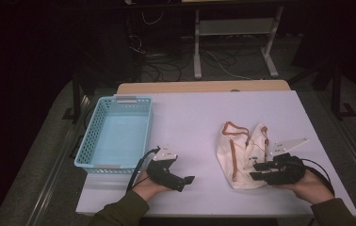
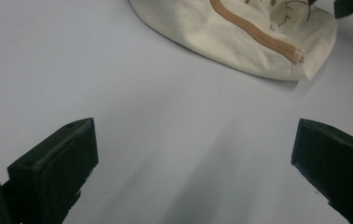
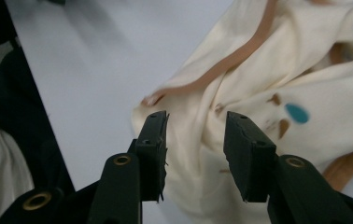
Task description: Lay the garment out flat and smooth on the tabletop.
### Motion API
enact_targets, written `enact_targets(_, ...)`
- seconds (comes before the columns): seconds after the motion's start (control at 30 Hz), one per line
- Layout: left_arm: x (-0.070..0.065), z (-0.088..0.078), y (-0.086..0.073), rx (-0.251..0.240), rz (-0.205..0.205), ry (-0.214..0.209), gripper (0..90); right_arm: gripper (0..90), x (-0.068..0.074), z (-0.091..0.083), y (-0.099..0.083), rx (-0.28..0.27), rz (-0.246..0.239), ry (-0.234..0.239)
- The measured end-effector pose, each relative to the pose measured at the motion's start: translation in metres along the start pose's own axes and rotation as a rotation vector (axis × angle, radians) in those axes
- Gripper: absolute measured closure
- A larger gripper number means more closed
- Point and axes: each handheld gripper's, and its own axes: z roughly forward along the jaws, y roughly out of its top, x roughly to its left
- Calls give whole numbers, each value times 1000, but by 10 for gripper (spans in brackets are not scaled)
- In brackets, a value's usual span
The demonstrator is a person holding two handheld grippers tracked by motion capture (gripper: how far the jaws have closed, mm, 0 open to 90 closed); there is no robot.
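A crumpled cream cloth bag (image 1: 235, 150) with tan-brown straps lies on the white table (image 1: 190, 117), right of centre. My right gripper (image 1: 255, 171) rests at the bag's near right edge, pointing left over it. In the right gripper view its jaws (image 3: 195, 135) stand apart, open, with the cream fabric (image 3: 258, 70) lying beneath and between them and not pinched. My left gripper (image 1: 185, 181) sits on the table near the front edge, left of the bag and pointing toward it. It stands wide open and empty (image 2: 193, 154), with the bag (image 2: 240, 42) farther off.
A light blue plastic basket (image 1: 86, 141) with nothing in it stands at the table's left side, just behind my left hand. Bare white tabletop stretches between the basket and the bag. Beyond the table's far edge are table legs and cables on a dark floor.
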Motion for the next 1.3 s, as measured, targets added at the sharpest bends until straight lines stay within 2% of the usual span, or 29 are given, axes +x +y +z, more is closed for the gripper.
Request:
enact_targets(0.27,0,0,0,3,-2,1,0,532,-8,5,21,-49,3,-29)
enact_targets(0.63,1,0,0,-1,-1,2,0,465,-17,25,49,-56,1,-29)
enact_targets(0.73,1,0,0,-1,5,2,0,401,-18,29,55,-65,0,-49)
enact_targets(0.87,1,0,0,-2,3,2,0,380,-20,35,64,-76,-5,-67)
enact_targets(1.17,1,0,0,-1,-1,-1,0,307,-30,53,85,-88,21,-96)
enact_targets(1.3,1,-1,0,-5,-2,-1,0,305,-35,64,93,-87,38,-101)
